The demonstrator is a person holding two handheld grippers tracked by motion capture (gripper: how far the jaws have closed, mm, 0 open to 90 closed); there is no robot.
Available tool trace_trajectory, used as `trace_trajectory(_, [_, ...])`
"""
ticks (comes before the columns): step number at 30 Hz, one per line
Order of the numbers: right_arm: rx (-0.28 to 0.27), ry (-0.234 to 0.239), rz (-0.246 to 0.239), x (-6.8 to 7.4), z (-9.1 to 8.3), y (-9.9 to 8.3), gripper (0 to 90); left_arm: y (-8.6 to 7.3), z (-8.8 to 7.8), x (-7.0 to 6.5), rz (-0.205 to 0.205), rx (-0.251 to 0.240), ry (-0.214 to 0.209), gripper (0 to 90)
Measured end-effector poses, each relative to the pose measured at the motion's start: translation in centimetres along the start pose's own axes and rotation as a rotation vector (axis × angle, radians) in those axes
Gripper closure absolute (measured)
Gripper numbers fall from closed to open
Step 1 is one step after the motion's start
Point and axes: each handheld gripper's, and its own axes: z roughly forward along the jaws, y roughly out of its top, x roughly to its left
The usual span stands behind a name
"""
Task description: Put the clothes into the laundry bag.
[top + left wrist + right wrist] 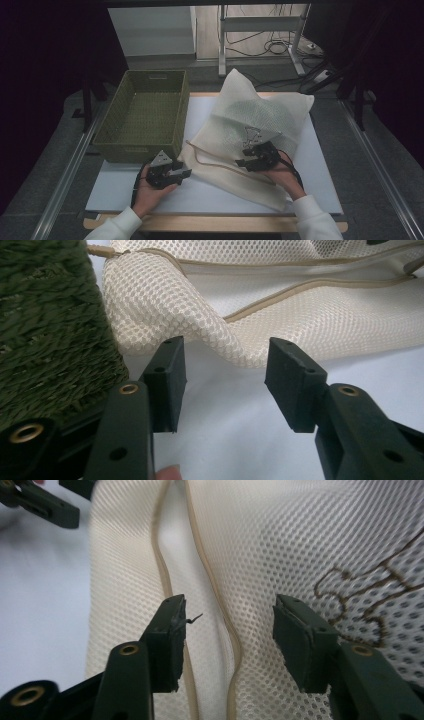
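A cream mesh bag (pixel 250 120) with beige trim lies across the white table top (pixel 310 170). My left gripper (pixel 184 174) sits at the bag's near left corner, beside the green basket. In the left gripper view its jaws (pixel 225 372) stand open, with a fold of the mesh bag (pixel 165 300) just beyond the tips and nothing between them. My right gripper (pixel 242 157) rests over the bag's middle. In the right gripper view it (pixel 230 625) is open above the mesh bag (pixel 280 540), straddling a beige trim line (pixel 212 590) without pressing on it.
A green woven basket (pixel 135 150) stands at the left of the table, its wall (pixel 45 330) close against my left gripper. A brown printed figure (pixel 370 595) marks the bag. Table legs and cables lie on the floor behind. Metal rails run along both sides.
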Motion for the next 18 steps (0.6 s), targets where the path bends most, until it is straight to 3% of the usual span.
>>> trace_trajectory(7, [-0.062,-0.034,0.032,0.4,-1.0,-0.8,40.8,-0.3,-0.8,0.0,-0.005,-0.002,0.007,45.5])
trace_trajectory(18, [-0.115,-0.072,0.094,0.5,-2.4,-3.2,38.2,-0.7,-1.6,-0.4,0.052,0.011,0.039,42.1])
